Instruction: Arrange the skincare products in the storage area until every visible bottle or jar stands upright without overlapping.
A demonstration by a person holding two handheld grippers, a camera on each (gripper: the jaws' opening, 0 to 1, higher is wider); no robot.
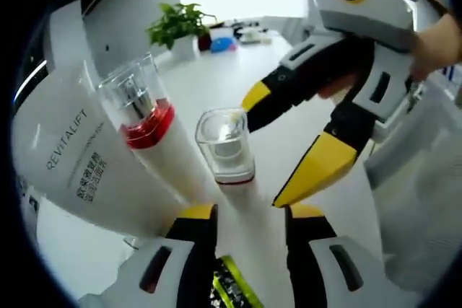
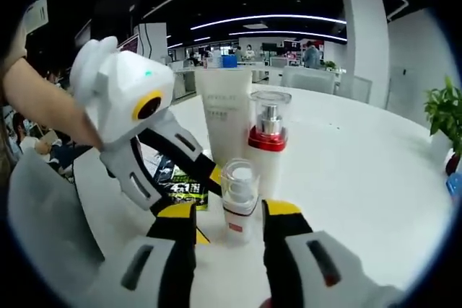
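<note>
A small white bottle [image 1: 225, 146] [image 2: 238, 200] with a clear cap stands upright on the white table. A taller pump bottle [image 1: 141, 113] [image 2: 268, 142] with a red band stands beside it, and behind that a white REVITALIFT tube [image 1: 72, 156] [image 2: 225, 120]. In the left gripper view my left gripper [image 1: 250, 213] is open, its jaws on either side of the small bottle's base. My right gripper [image 1: 274, 146] comes in from the right, open, its yellow tips close to that bottle. In the right gripper view the right gripper [image 2: 229, 210] frames the small bottle, and the left gripper [image 2: 206, 207] reaches in from the left.
A green printed packet [image 2: 180, 189] [image 1: 231, 286] lies flat on the table [image 2: 361, 178] under the left gripper. A potted plant [image 1: 180, 27] [image 2: 447, 113] stands at the table's far edge. A person's hand [image 1: 440, 41] holds the right gripper.
</note>
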